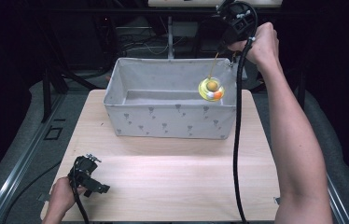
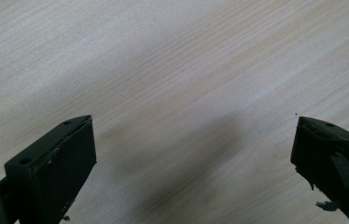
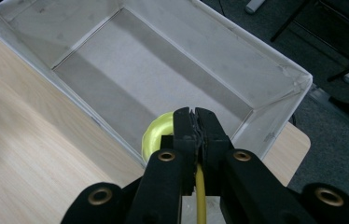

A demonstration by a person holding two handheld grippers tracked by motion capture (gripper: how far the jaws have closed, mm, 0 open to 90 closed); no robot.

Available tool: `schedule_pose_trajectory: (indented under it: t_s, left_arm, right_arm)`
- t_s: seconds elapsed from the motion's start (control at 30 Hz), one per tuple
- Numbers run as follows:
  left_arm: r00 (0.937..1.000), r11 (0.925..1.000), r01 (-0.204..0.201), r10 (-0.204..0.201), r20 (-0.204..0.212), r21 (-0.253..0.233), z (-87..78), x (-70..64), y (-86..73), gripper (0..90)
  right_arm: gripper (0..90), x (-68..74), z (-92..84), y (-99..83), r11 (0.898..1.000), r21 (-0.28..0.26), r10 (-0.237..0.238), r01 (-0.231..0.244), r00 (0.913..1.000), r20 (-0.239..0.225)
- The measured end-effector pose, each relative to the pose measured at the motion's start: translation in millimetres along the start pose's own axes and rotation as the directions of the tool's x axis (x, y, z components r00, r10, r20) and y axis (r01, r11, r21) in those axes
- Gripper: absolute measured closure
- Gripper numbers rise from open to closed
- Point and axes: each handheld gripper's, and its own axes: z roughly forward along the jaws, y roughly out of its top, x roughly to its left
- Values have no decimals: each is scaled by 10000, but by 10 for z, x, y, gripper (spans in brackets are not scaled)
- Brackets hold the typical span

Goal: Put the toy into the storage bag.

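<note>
Yellow and see-through, a small round toy (image 1: 211,88) hangs on a thin yellow cord (image 1: 215,64) above the right part of a grey fabric box (image 1: 170,122). Inside the toy sit an orange ball and some lighter bits. From the right gripper view, the toy (image 3: 156,134) shows as a yellow curve just past the jaw tips, over the box's near wall (image 3: 88,109), and the cord (image 3: 200,196) runs up between the jaws.

The right gripper (image 1: 231,43) is held high over the far right corner of the box, pointing down, with its jaws pressed together on the cord. Its black cable (image 1: 237,140) trails down across the right side of the pale wooden table (image 1: 172,172).

The left gripper (image 1: 99,187) rests low at the near left corner of the table, well apart from the box. In its own view the jaws stand wide apart with bare wood between them (image 2: 191,158).
</note>
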Motion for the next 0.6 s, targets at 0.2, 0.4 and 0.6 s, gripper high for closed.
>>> schedule_pose_trajectory:
  t_s: [0.2, 0.4, 0.6]
  left_arm:
    - [10000, 10000, 13, -13, 34, 17, 3, -5, 0, 3]
    - [10000, 10000, -1, 0, 34, 58, 7, -8, 0, 3]
    - [10000, 10000, -11, 11, 38, 88, 9, -12, 2, 3]
  right_arm:
    - [883, -62, 140, -10, 9998, 12, 209, -208, 9998, -56]
    - [883, -125, 293, -45, 9992, 137, 364, -363, 9993, -43]
    - [883, -202, 500, -105, 9985, 164, 519, -517, 9986, -139]
